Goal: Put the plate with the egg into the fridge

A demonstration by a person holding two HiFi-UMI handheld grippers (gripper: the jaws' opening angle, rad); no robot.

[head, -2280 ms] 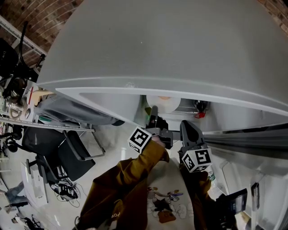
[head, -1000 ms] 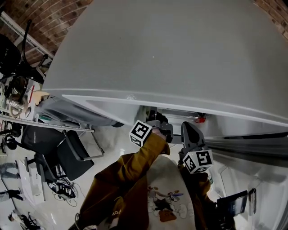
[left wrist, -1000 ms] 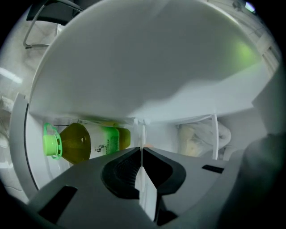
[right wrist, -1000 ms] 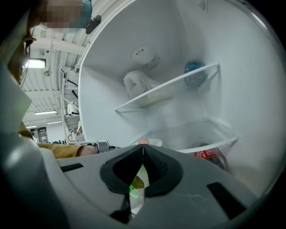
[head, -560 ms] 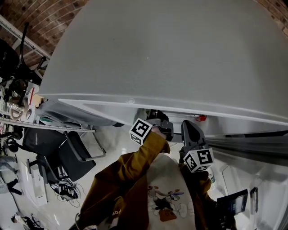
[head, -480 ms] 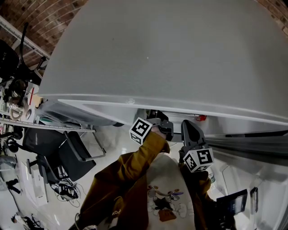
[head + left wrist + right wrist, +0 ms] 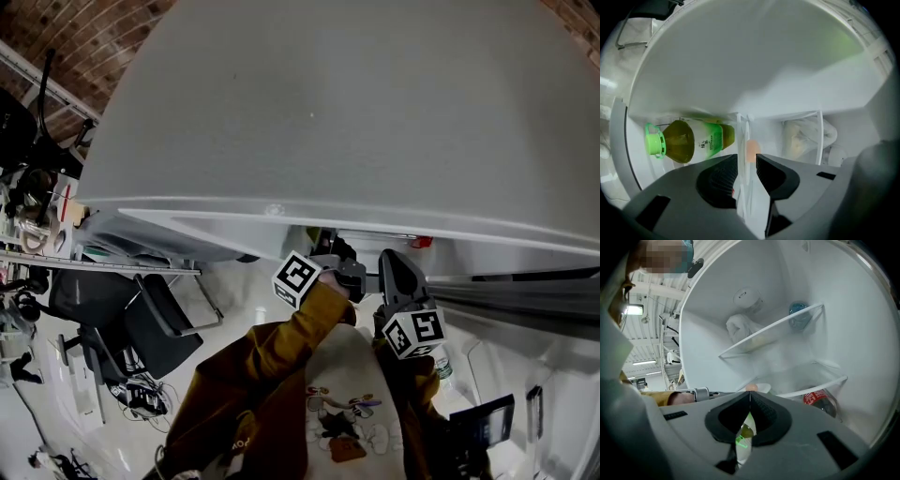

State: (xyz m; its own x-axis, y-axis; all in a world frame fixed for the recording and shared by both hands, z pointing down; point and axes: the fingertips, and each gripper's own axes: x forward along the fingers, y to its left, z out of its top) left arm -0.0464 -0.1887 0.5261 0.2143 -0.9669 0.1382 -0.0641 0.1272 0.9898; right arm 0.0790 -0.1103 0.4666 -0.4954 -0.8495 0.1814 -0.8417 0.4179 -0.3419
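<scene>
In the left gripper view a white plate (image 7: 743, 140) runs edge-on between the jaws of my left gripper (image 7: 747, 171), which is shut on its rim. The egg (image 7: 751, 151) rests on the plate just past the jaws. In the right gripper view the plate (image 7: 763, 387) with the egg (image 7: 751, 387) is level with a glass shelf (image 7: 811, 386) inside the fridge. My right gripper (image 7: 750, 401) is shut and holds nothing. In the head view the left gripper (image 7: 330, 253) reaches under the grey fridge door (image 7: 328, 112), which hides the plate. The right gripper (image 7: 390, 267) hangs beside it.
A green tea bottle (image 7: 689, 140) lies left of the plate and a white bag (image 7: 806, 136) sits to its right. A cola bottle (image 7: 820, 401) lies under the lower shelf. A blue item (image 7: 800, 315) stands on the upper shelf. A black chair (image 7: 141, 319) is on the floor at left.
The door's edge now covers the fridge opening where the plate showed 2.3 s ago. Both grippers have stayed almost where they were, the left a little higher in view.
</scene>
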